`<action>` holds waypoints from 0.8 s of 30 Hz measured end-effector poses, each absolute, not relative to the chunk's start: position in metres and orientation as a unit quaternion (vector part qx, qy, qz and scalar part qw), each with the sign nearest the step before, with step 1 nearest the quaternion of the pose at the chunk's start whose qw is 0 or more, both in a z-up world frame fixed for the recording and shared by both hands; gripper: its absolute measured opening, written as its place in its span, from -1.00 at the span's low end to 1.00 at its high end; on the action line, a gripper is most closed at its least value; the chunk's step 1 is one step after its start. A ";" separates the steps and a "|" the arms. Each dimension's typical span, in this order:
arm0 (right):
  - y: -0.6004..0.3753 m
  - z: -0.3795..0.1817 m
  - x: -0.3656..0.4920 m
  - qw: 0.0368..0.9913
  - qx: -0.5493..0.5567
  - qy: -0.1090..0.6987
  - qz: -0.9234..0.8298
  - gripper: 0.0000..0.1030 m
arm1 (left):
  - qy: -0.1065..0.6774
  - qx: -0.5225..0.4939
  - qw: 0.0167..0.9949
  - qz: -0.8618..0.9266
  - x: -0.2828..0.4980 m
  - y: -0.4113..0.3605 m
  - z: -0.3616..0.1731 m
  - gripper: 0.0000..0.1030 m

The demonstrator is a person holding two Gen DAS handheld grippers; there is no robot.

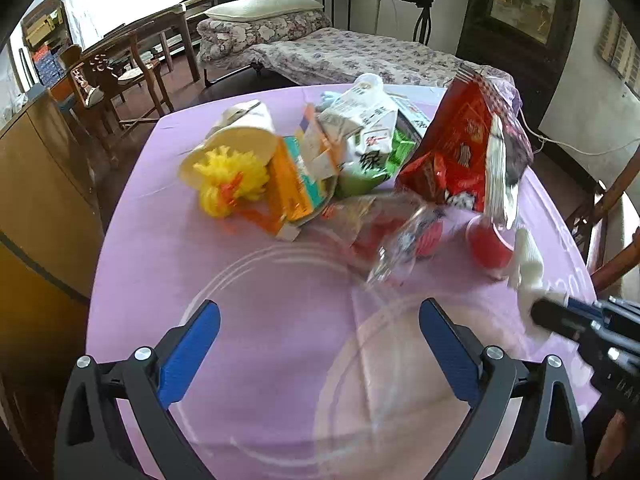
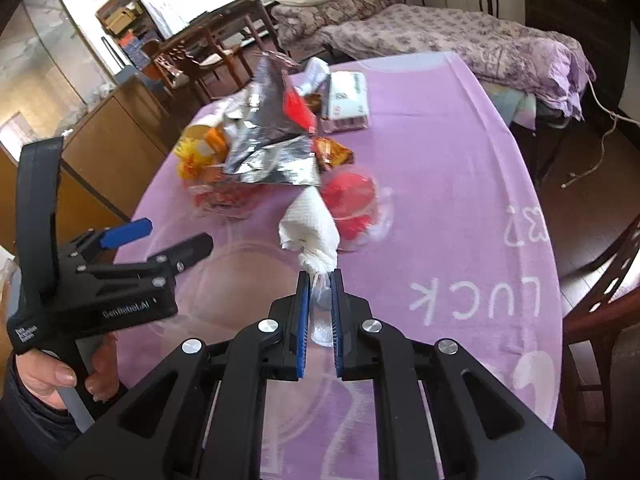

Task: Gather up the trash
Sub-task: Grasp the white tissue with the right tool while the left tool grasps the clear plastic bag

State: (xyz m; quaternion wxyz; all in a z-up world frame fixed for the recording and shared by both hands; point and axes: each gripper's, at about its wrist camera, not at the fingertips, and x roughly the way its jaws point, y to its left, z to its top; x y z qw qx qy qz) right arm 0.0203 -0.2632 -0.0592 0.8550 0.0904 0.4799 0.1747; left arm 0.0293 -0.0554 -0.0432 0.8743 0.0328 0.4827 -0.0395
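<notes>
Purple-covered table [image 2: 460, 168] carries a trash heap [image 1: 340, 160] at its far middle: cartons, red snack bag, foil. White paper towel [image 2: 310, 224], twisted and dimpled, cone-shaped, has its long axis running from the right gripper [image 2: 320, 280] away toward the heap, wide end farthest. Right gripper's jaws are clamped on its twisted tip. Left gripper [image 1: 320, 316] stands wide apart, empty, above the cloth.

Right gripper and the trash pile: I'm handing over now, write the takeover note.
Right gripper: shut on the white paper towel, at the near edge of the pile.
Left gripper: open, empty, over the purple tablecloth.
Pile mid-table: red snack bag, red cup, clear plastic bottle, cartons, yellow pompom.
Done: towel gripped.
Left: bin the towel, then clear the pile. No bin in view.
</notes>
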 end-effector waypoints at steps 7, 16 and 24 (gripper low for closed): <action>-0.260 -0.065 0.021 0.847 0.088 0.493 0.179 -0.72 | 0.460 0.078 0.882 -0.058 0.043 -0.082 -0.041 0.76; -0.262 -0.066 0.021 0.846 0.092 0.493 0.179 -0.71 | 0.456 0.113 0.878 -0.091 0.067 -0.105 -0.047 0.50; -0.259 -0.068 0.021 0.848 0.087 0.493 0.177 -0.69 | 0.447 0.114 0.880 -0.110 0.068 -0.111 -0.047 -0.59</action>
